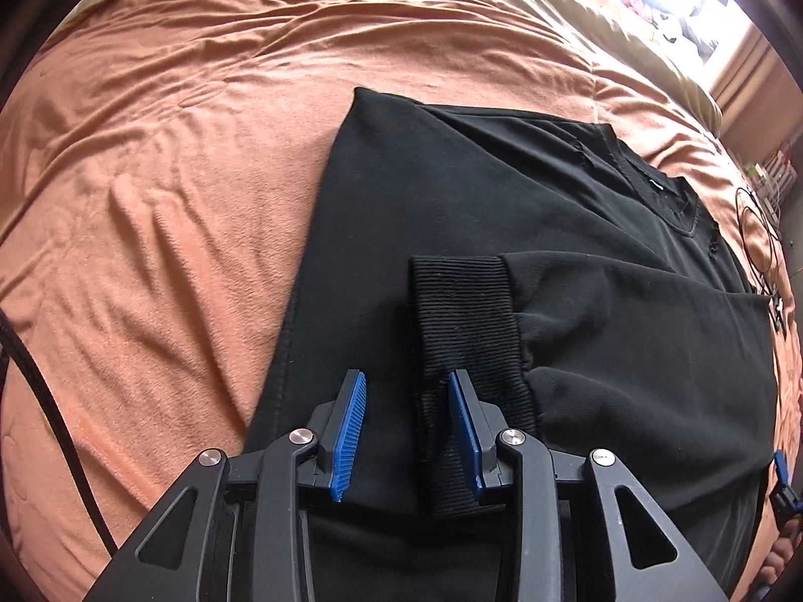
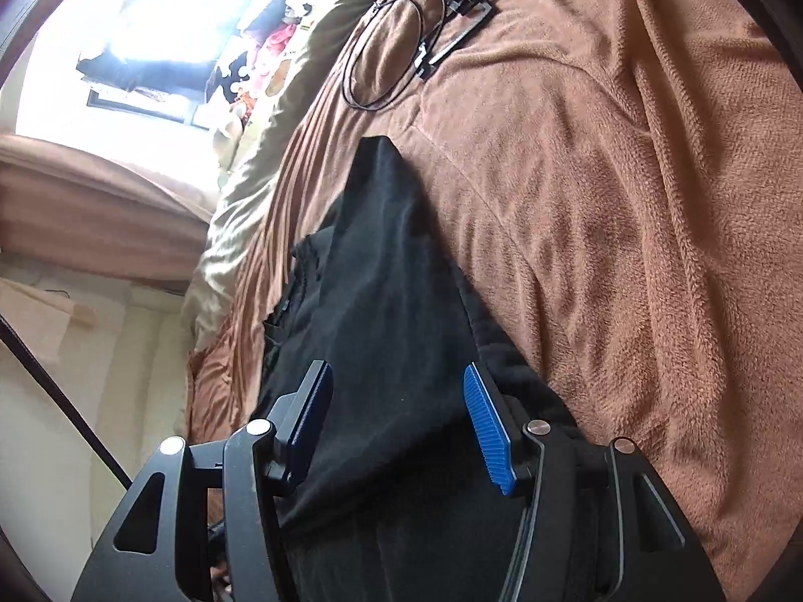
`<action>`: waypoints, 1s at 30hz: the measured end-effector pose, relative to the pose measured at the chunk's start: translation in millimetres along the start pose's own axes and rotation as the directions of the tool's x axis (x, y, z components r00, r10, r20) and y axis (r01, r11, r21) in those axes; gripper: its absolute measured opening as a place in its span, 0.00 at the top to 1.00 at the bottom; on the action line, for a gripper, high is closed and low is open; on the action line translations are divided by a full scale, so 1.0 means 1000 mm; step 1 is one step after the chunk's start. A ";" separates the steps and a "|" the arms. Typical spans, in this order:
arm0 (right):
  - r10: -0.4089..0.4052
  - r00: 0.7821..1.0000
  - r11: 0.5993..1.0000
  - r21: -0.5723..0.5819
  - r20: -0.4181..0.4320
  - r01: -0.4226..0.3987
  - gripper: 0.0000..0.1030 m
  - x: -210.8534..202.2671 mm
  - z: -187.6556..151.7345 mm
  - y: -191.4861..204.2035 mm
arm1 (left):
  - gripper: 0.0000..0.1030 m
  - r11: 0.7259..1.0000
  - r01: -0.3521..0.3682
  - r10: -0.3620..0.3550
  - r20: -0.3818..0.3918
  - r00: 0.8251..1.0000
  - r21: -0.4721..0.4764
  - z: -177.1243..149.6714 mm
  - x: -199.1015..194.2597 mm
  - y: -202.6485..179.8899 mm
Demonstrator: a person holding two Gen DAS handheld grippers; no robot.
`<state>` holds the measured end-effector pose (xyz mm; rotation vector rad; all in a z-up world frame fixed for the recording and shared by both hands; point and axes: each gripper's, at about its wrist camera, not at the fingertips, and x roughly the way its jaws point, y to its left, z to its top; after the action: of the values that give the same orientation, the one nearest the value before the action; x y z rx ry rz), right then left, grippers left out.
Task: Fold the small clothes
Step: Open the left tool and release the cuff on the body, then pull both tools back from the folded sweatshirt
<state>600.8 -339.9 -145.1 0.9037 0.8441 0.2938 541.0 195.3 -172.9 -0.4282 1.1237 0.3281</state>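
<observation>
So the biggest thing here is the rumpled orange-peach fleece blanket (image 1: 165, 190) covering the whole bed, with a paler beige quilt (image 1: 577, 5) bunched up along the far edge by a very bright window.

On top of the blanket lies the black long-sleeved sweatshirt (image 1: 451, 190), spread flat, collar toward the right side of the left wrist view. One sleeve is folded across the body, and its ribbed black cuff (image 1: 466, 321) sits right in front of the left camera. In the right wrist view the same sweatshirt runs away from the camera as a dark strip with the blanket on both sides.

The left gripper (image 1: 406, 406) points steeply down at the sweatshirt. Its blue ribbed pads stand apart; the cuff's lower end lies in the gap, next to the right-hand pad, but I can't make out any squeeze on it, so I'd call it released.

The right gripper (image 2: 396, 396) has its jaws parted as well, with black fabric between them and under them. Whether the pads actually press on the cloth I honestly can't tell.

Small stuff: a thin black looped cable (image 2: 386, 45) and some black frame-like bits lie on the blanket beyond the sweatshirt, well clear of both grippers.
</observation>
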 end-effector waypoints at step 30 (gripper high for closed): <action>-0.129 0.992 0.812 -0.574 0.004 0.108 0.81 0.078 -0.066 0.125 | 0.65 0.942 0.156 -0.157 -0.022 0.987 0.297 -0.062 0.001 -0.133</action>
<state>615.9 -183.0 -109.5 0.2757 0.7762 0.4272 553.4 48.6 -174.5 -0.2468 1.1082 0.0163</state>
